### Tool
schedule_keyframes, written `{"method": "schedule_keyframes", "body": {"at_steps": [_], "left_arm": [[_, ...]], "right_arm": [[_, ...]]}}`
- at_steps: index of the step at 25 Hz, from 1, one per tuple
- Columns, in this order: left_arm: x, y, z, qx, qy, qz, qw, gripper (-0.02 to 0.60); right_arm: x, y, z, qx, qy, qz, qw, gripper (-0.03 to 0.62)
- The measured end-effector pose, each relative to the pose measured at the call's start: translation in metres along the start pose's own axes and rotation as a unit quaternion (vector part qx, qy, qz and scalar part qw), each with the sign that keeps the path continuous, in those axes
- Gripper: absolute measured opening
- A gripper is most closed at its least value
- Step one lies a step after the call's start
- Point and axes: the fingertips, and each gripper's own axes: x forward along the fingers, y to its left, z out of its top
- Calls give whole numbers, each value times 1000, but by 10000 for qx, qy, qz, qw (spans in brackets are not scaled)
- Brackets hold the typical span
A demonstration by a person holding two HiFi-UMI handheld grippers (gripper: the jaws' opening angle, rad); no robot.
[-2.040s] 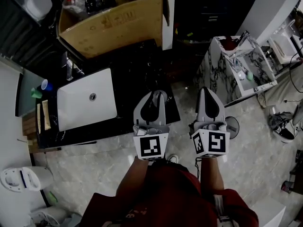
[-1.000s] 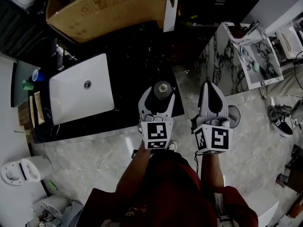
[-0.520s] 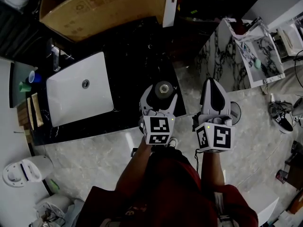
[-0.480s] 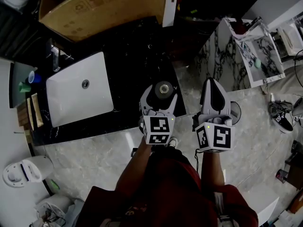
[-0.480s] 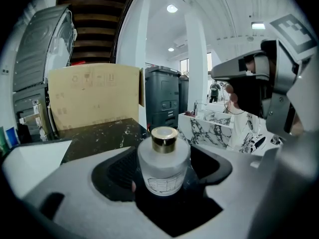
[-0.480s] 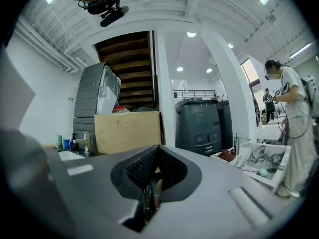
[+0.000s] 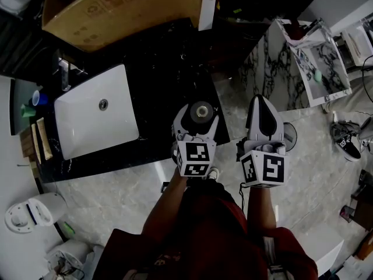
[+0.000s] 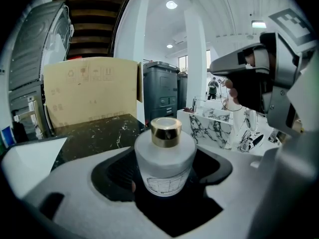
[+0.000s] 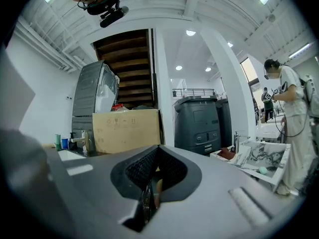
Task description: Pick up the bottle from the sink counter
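A frosted white bottle (image 7: 201, 111) with a gold cap stands at the near right corner of the black marble sink counter (image 7: 169, 63). My left gripper (image 7: 200, 114) reaches around it, tilted downward. Its jaws have just been opening and stand wide. In the left gripper view the bottle (image 8: 164, 158) stands upright in the hollow between the jaws, with dark gaps on both sides, so the pads are not pressing on it. My right gripper (image 7: 260, 102) hovers over the floor to the right of the counter, held level; its jaws (image 9: 152, 188) are shut with nothing between them.
A white basin (image 7: 96, 118) with a faucet (image 7: 64, 74) is set in the counter's left half. An open cardboard box (image 7: 128, 4) stands at the back. A marble-patterned stand (image 7: 315, 57) is at the right, with shoes (image 7: 347, 144) on the floor.
Two seconds ago nothing showed between the left jaws. Since then the left gripper has come in around the bottle and sunk lower around it. The right gripper has stayed put.
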Motion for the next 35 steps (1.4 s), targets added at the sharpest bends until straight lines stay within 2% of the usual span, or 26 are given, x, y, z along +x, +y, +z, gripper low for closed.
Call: {"method": "schedule_keyframes", "body": {"at_steps": [24,35], "left_arm": [[2,4,2,-131,-156,29,9998,333],[-7,7,4,-192,-405,111,9989,333]], "right_arm": [[5,-3,-8,32,91,-19,10000,2],[3,2,-7,-34,85,28,10000,2]]}}
